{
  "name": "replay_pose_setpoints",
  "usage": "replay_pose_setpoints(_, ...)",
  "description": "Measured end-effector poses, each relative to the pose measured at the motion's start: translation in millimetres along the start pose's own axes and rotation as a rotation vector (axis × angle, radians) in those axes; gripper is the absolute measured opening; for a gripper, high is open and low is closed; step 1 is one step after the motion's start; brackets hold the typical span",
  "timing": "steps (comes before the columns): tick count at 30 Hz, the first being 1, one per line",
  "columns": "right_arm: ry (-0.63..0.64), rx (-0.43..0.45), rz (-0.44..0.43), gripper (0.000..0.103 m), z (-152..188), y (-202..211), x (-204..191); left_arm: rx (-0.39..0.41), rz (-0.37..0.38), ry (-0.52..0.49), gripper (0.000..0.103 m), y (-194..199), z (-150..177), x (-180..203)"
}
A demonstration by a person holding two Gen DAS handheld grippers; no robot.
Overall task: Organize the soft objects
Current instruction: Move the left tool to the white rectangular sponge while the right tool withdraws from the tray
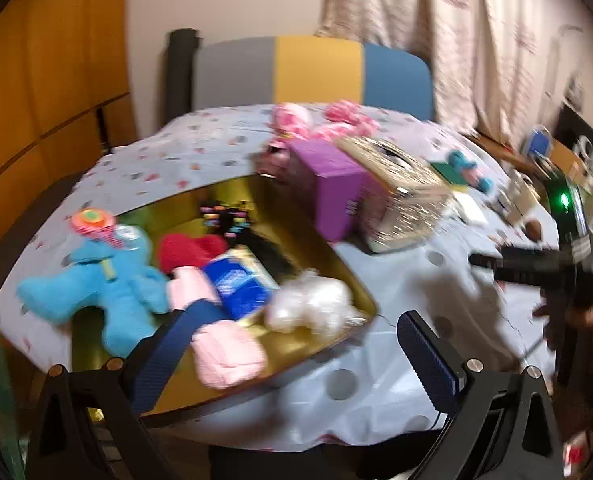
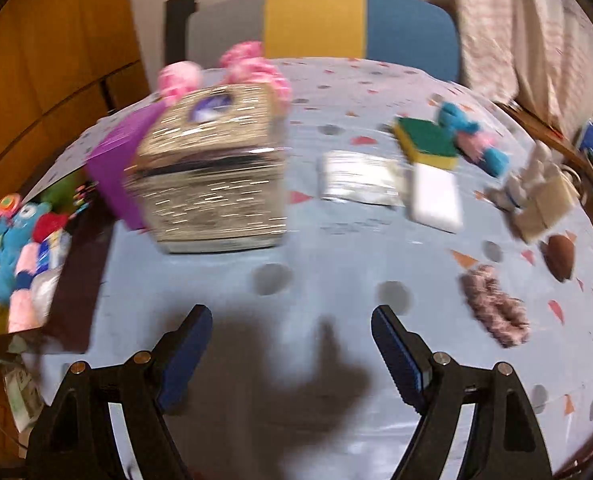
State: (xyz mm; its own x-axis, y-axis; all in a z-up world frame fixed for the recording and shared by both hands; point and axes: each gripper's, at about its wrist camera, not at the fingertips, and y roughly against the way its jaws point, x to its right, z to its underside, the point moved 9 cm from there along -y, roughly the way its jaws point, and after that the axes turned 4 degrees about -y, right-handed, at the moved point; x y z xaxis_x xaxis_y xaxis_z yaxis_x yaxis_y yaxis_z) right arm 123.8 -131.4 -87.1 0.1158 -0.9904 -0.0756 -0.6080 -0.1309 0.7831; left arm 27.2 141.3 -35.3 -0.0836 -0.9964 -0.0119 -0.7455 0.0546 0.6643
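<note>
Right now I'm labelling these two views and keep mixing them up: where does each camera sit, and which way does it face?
Left wrist: on the left gripper, facing down over the gold tray; its own open fingers show, and the right gripper at the right edge.
Right wrist: on the right gripper, facing the blue tablecloth; only its open fingers show.
Shared: tissue box, purple box, chair.

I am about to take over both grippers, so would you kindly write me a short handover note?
Left gripper: open, empty, over the gold tray.
Right gripper: open, empty, above bare tablecloth.
Done: blue plush toy, red item, pink cloth and white fluffy item lie in or on the tray.
Left: sponge, white pad, pink-brown scrunchie, blue-pink knot toy.
</note>
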Motion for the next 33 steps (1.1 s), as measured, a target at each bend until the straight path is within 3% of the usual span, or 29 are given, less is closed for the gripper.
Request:
replay_pose_setpoints(12,-0.135,-0.068,0.168,0.083,-25.1,-7.5,162.9,-0.113,0.11,-0.148,0.103,-35.2,-7.9,73.4)
replay_pose_setpoints(17,-0.34,-0.014,0.224,0.083,-29.9,0.5,241.4,-0.149,0.163,-0.215,0.103,-50.6,-10.8,105.6)
replay_pose_setpoints(20,-0.526,-0.011,0.244,0.083,-20.2,7.3,281.4,-0.165,0.184,-0.269,0.103,-61.2,-15.5,129.4)
replay_pose_setpoints(22,-0.62,-0.014,0.243,0.083,-13.4,10.2,297.8,-0.171,0.217,-0.3,0.102,-68.8,-20.9,148.5)
replay_pose_setpoints(26,-0.677,-0.045,0.231,0.083,-6.5,7.6,303.3,-0.183,0.264,-0.347,0.1,-89.4,-33.7,187.4)
replay_pose_setpoints(33,-0.586,-0.109,0.218,0.083,-3.7,-1.5,284.2,-0.222,0.297,-0.37,0.086,-139.8,-55.9,250.1)
